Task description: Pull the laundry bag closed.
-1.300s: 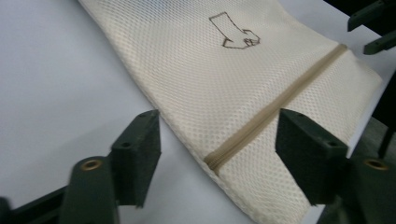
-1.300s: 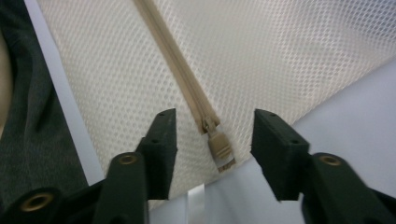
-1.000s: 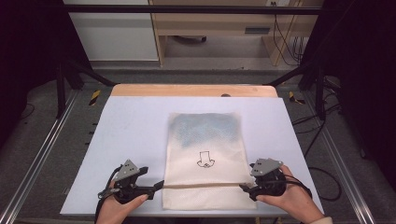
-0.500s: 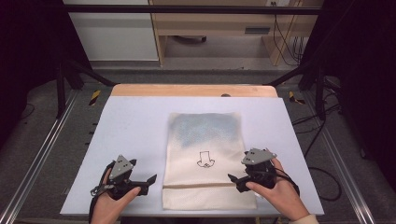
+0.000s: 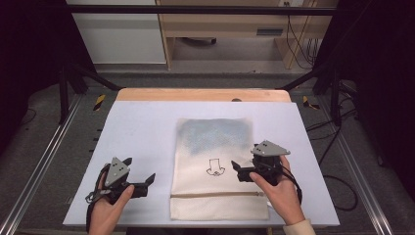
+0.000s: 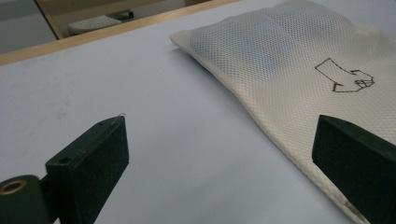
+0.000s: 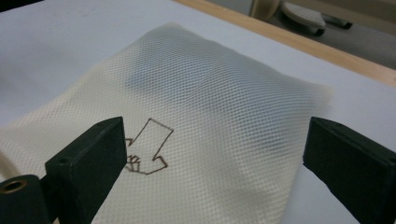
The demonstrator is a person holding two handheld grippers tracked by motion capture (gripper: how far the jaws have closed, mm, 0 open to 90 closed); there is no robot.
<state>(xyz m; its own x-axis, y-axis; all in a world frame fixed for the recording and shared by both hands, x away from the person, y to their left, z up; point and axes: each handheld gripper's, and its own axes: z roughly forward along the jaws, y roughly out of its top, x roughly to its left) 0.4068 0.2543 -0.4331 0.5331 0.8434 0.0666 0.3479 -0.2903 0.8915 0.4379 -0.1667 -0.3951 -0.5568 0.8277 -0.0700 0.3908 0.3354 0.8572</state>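
One mesh bag (image 5: 215, 166), wooden table edge (image 5: 203, 95) beyond

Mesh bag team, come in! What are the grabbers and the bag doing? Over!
Left gripper open, beside the mesh bag. Right gripper open, over it, holding nothing. Bag flat on table, zipper closed. Nothing in the way.

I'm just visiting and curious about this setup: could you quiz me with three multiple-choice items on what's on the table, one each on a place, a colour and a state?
1. Where is the mesh laundry bag?
A. between the two grippers
B. on the floor
C. hanging from the frame
2. What colour is its arrow drawing?
A. red
B. dark brown
C. green
3. How is its zipper?
A. wide open
B. torn off
C. closed

Key: 1 A, it lies between the left gripper and the right gripper; 2 B, dark outline; 3 C, the zip line runs shut.
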